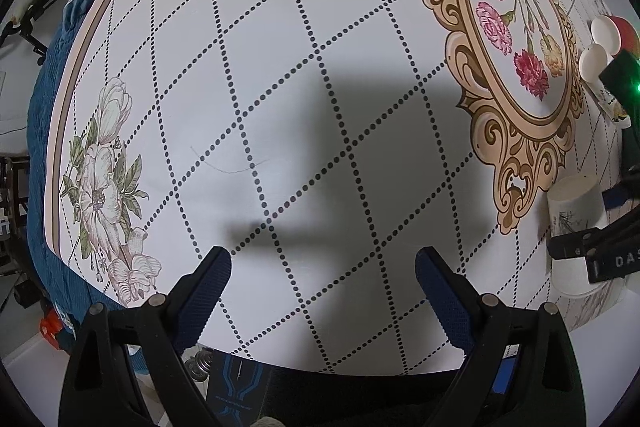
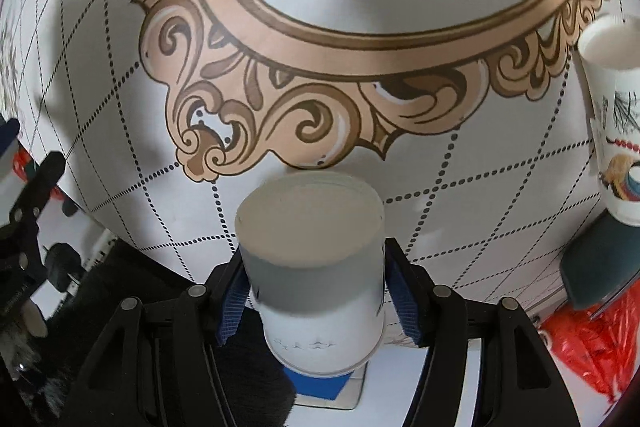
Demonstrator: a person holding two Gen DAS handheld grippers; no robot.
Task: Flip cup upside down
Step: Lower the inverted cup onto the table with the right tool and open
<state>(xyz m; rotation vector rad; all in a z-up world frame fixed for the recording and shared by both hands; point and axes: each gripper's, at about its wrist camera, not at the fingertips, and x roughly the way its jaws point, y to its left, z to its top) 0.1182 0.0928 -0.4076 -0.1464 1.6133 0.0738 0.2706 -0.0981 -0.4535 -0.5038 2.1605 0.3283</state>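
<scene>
Cup: we see the white paper cup (image 2: 316, 267) standing base-up between our right gripper's (image 2: 316, 291) blue pads (image 2: 404, 303) — rim nearest the camera.
Right gripper: spread slightly; whether the pads touch the cup, we cannot tell.
Left gripper: our left gripper (image 1: 322, 267) is spread wide above the bare tablecloth (image 1: 280, 67) — nothing between its fingers.

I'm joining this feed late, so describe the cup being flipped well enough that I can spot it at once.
Find the ornate tan frame printed round the carnations on the table. Just below its scrolled tip, between the right gripper fingers, stands a white paper cup, flat base up. The neighbouring cup at right shows colourful prints.
</scene>
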